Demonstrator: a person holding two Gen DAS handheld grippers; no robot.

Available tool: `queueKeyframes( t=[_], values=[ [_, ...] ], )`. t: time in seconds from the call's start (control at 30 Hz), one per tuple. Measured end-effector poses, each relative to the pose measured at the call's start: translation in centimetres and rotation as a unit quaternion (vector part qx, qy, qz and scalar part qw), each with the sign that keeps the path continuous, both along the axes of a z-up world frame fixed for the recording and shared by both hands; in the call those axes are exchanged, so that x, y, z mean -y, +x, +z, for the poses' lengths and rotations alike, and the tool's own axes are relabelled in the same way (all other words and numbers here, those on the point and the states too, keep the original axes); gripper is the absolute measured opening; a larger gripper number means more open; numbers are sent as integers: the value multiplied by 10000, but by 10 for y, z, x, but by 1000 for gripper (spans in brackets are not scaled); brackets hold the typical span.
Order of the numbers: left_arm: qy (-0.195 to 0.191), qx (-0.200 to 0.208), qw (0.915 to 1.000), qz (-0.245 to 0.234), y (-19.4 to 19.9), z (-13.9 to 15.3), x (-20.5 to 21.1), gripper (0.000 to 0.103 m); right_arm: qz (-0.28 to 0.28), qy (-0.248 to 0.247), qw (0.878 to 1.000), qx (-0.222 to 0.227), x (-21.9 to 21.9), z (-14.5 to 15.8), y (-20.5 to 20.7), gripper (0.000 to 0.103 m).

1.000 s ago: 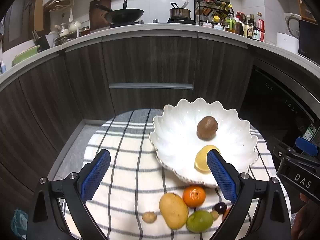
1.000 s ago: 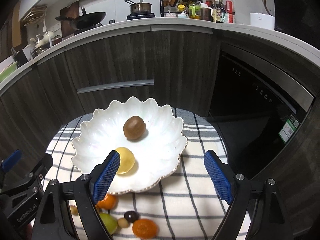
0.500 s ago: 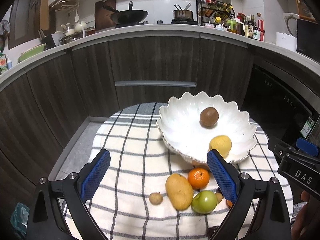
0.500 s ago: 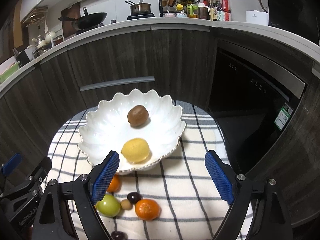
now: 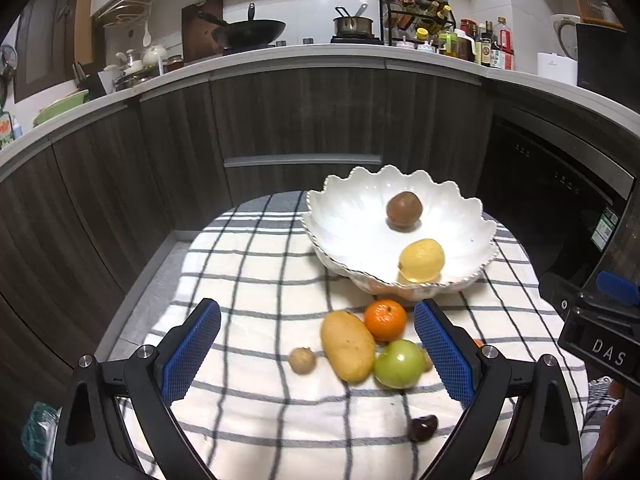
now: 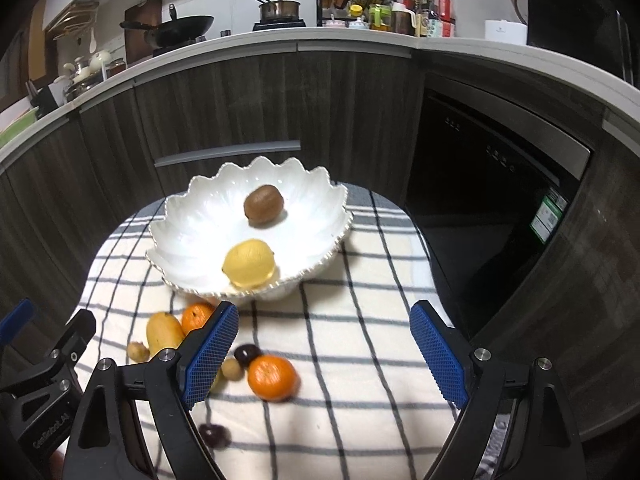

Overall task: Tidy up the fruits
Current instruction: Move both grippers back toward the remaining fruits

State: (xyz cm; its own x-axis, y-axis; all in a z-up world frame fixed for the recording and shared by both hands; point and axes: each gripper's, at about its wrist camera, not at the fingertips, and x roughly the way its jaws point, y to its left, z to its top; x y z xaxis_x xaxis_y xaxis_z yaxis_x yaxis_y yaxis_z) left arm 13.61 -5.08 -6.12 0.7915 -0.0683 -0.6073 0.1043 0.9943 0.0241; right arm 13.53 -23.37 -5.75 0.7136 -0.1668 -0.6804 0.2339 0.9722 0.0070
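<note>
Above the checked-cloth desk (image 5: 256, 280), both the left gripper (image 5: 316, 354) and right gripper (image 6: 324, 354) gape wide, holding nothing. Yellow lemon (image 6: 249, 263) and brown kiwi (image 6: 264, 204) sit in the white scalloped bowl (image 6: 192, 224); a blurred dark fruit (image 6: 214, 436), perhaps a plum, lies nearby.

The white bowl (image 5: 352, 216) sat at the far side of the worktop (image 5: 248, 276), with dark cupboards (image 5: 300, 120) close behind it. Inside, a kiwi (image 5: 404, 210) and a lemon (image 5: 422, 260) left room on the left. A bunch of fruit blocked the near side: a mango (image 5: 347, 345), an orange (image 5: 385, 319) and a green apple (image 5: 399, 363). The cloth to the left was free.
</note>
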Motion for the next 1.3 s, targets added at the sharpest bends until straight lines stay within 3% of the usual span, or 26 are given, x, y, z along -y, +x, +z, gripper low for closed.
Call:
queueKeyframes(
  t=[0.4,0.57,1.17,1.3],
  values=[
    [79,-66,9988,-486,-23,-27,36,98,-372,140,9989,-242,31,-24,-32,88],
    [109,-275,9973,-670,-28,-47,49,97,-531,193,9978,-335,42,-37,-43,88],
    [131,-1087,9894,-954,-25,-100,66,58,-594,262,9952,-738,48,-71,-42,88],
    [70,-1256,9869,-1011,-25,-108,67,45,-564,258,9951,-766,47,-73,-42,88]
  ],
)
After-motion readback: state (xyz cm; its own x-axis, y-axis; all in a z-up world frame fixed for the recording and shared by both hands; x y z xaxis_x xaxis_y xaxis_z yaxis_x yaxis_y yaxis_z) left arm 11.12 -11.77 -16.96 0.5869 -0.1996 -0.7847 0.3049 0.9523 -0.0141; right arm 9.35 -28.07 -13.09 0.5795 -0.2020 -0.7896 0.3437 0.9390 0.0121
